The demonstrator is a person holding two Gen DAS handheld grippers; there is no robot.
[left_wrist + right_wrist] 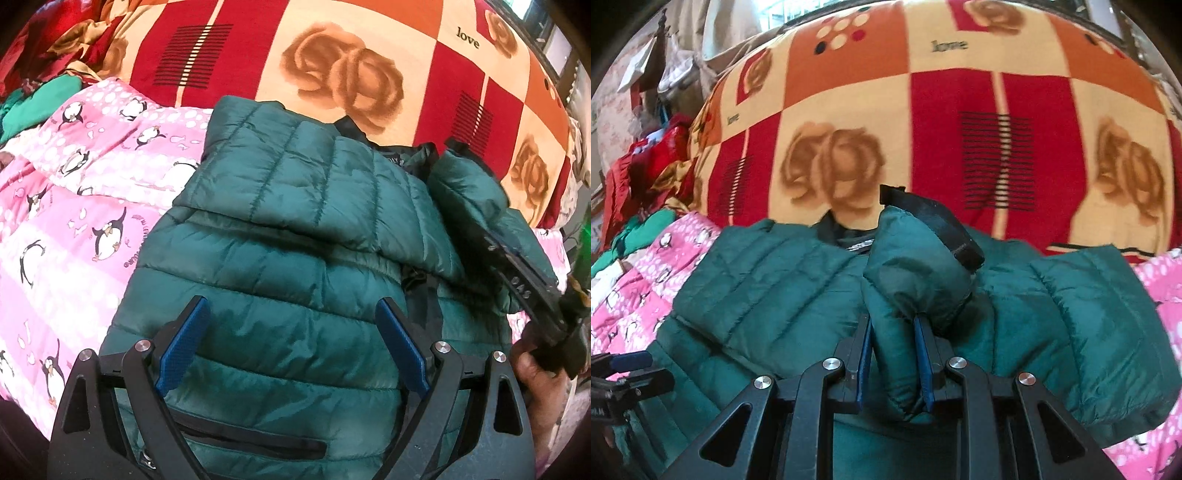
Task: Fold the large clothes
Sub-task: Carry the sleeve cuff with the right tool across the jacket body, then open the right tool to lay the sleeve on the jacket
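The right tool (895, 354) is clamped on a sleeve (912, 266) of a dark green quilted jacket (768, 291), its blue pads (865, 363) pinching the puffy fabric just below the black cuff (945, 229), which stands up toward 12 o'clock in the right wrist view. The left tool (291, 339) hovers over the jacket's body with its blue pads (184, 347) set wide apart and nothing between them.

The jacket lies spread on a bed, resting on a pink penguin-print blanket (74, 206). In the left wrist view its near-side sleeve (295, 170) is folded across the chest, and the jacket's left edge runs from 7 o'clock up to 11 o'clock against the pink cloth. A black pocket zip (251, 441) shows at 6 o'clock. The right tool (476, 221) enters that view from 4 o'clock, a hand (535, 373) gripping its handle.

Beyond the collar, from 10 o'clock round to 2 o'clock, a red, orange and cream blanket (369, 44) with rose prints lies open and flat. A heap of red and green clothes (646, 184) crowds the 9 o'clock edge in the right wrist view. At 3 o'clock there, the jacket's far shoulder (1100, 325) ends just short of more pink blanket.
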